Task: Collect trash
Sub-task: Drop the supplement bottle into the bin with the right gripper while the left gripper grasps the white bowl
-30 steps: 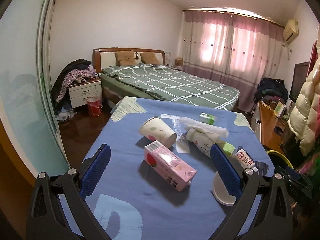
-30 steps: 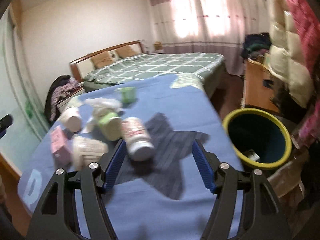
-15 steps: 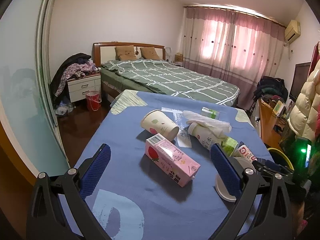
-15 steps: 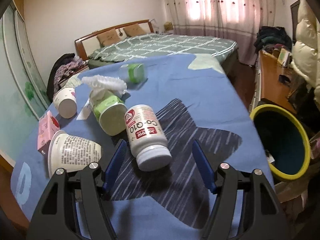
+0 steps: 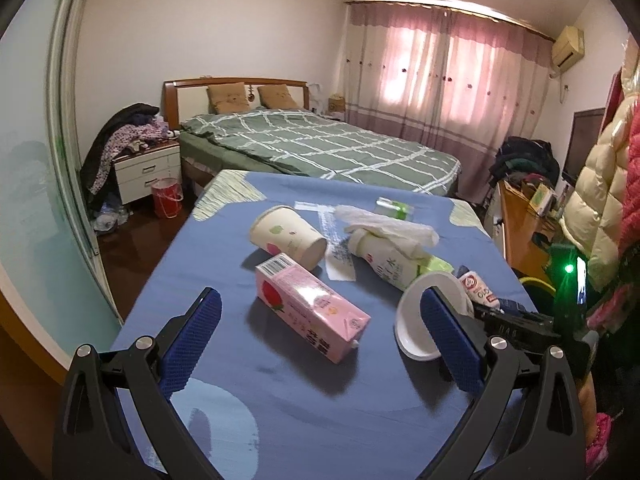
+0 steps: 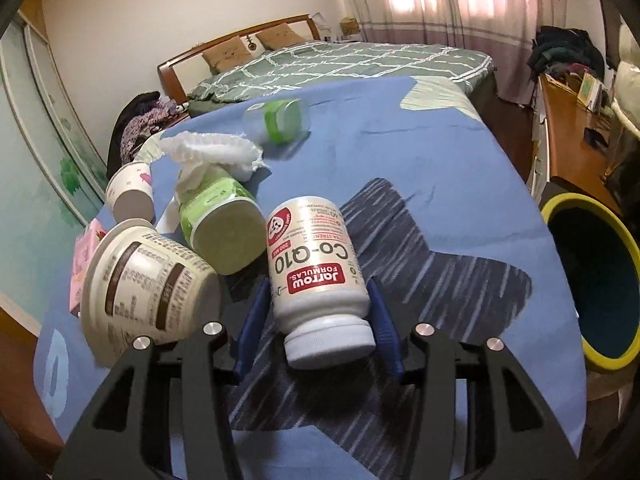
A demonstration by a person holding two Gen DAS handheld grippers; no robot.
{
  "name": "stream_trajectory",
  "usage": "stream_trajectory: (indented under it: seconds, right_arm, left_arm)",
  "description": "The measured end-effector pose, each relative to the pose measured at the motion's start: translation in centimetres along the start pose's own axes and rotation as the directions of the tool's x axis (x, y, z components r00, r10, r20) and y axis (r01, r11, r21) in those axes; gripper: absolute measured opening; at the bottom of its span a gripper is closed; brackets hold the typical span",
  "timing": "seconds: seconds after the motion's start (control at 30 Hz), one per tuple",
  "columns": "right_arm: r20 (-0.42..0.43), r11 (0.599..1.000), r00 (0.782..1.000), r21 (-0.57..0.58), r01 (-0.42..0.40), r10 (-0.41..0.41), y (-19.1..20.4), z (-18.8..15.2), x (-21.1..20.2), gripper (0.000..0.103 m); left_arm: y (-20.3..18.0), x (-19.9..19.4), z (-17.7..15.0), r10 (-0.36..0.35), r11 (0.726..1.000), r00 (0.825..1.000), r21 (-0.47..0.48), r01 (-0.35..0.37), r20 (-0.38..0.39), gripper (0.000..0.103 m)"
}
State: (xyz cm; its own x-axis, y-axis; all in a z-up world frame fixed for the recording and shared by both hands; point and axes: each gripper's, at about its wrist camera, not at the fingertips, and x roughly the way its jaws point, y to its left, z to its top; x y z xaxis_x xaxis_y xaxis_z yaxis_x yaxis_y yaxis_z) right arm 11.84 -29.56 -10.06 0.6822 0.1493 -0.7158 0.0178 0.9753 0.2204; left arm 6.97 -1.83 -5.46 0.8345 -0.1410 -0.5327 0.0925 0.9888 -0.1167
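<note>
pill bottle [image 6: 316, 268] — right gripper [image 6: 318, 320] has just closed in and now clamps it, left of the bin [image 6: 592, 280]; first pickup under way. left gripper [image 5: 320, 336] spread apart, empty.

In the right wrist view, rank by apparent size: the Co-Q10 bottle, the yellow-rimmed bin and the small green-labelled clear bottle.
1. Yellow-rimmed bin, partly cut off by the edge.
2. Co-Q10 bottle, enlarged by nearness; these two are close.
3. Green-labelled clear bottle, farthest and clearly smallest.
</note>
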Motion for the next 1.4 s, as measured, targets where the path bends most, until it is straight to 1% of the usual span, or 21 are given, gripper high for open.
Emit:
stream_trajectory:
  seconds: [0.1,0.23,0.3,0.4,0.47,0.5,0.6,0.7,0.83,1.03,1.1,1.2,1.3,1.4]
  right_arm:
    - [0.015,1.0,1.0,0.028,0.009,-0.009,-1.1,-0.3,-1.0,0.047]
    - [0.052,0.996,0.998,0.076,0.038,-0.042,-3.3,-0.9,-3.2,0.047]
    - [0.075,0.993,0.995,0.103,0.051,-0.059,-4.6,-1.1,-4.4,0.047]
    - [0.105,0.987,0.99,0.142,0.079,-0.095,-6.8,-1.4,-6.1,0.048]
    - [0.122,0.981,0.985,0.164,0.099,-0.12,-8.0,-1.6,-7.1,0.048]
    - [0.134,0.976,0.98,0.181,0.121,-0.146,-9.0,-1.7,-7.8,0.048]
    - [0.149,0.963,0.969,0.218,0.161,-0.196,-11.1,-1.8,-8.6,0.048]
    - [0.153,0.945,0.959,0.264,0.193,-0.238,-13.4,-2.0,-9.1,0.048]
    - [0.152,0.921,0.946,0.316,0.228,-0.287,-16.2,-2.2,-9.5,0.048]
    - [0.147,0.896,0.929,0.351,0.272,-0.34,-18.3,-2.2,-9.5,0.048]
    - [0.138,0.891,0.928,0.359,0.278,-0.345,-18.8,-2.3,-9.3,0.048]
    - [0.128,0.885,0.925,0.363,0.292,-0.357,-19.1,-2.4,-8.9,0.048]
    - [0.112,0.874,0.918,0.369,0.317,-0.38,-19.7,-2.4,-8.4,0.048]
    - [0.094,0.862,0.913,0.381,0.336,-0.397,-20.4,-2.4,-7.9,0.048]
  left_arm:
    - [-1.1,0.6,-0.2,-0.027,0.999,0.999,0.023,0.028,-0.018,0.098]
    - [-3.8,1.5,-0.3,-0.072,0.993,0.997,0.09,0.074,-0.031,0.098]
    - [-5.4,2.2,-0.2,-0.076,0.989,0.997,0.128,0.079,-0.029,0.098]
    - [-7.2,3.7,0.0,-0.056,0.984,0.998,0.17,0.061,-0.033,0.098]
    - [-7.9,5.0,0.1,-0.04,0.983,0.998,0.179,0.048,-0.047,0.098]
    - [-8.3,5.8,0.1,-0.031,0.983,0.998,0.177,0.042,-0.061,0.098]
    - [-8.6,7.3,0.1,-0.003,0.984,0.996,0.176,0.018,-0.086,0.098]
    - [-8.4,8.7,0.0,0.043,0.985,0.994,0.173,-0.024,-0.105,0.097]
    - [-9.0,10.1,-0.3,0.056,0.982,0.989,0.189,-0.03,-0.136,0.097]
    - [-13.3,11.0,-1.1,-0.003,0.957,0.988,0.287,0.047,-0.155,0.096]
    - [-15.1,11.2,-1.1,-0.033,0.945,0.988,0.316,0.081,-0.154,0.096]
    - [-16.9,11.1,-0.8,-0.063,0.933,0.988,0.343,0.109,-0.143,0.096]
    - [-17.6,10.7,-0.2,-0.084,0.931,0.987,0.342,0.126,-0.135,0.096]
    - [-17.4,10.4,0.2,-0.098,0.933,0.985,0.33,0.14,-0.141,0.096]
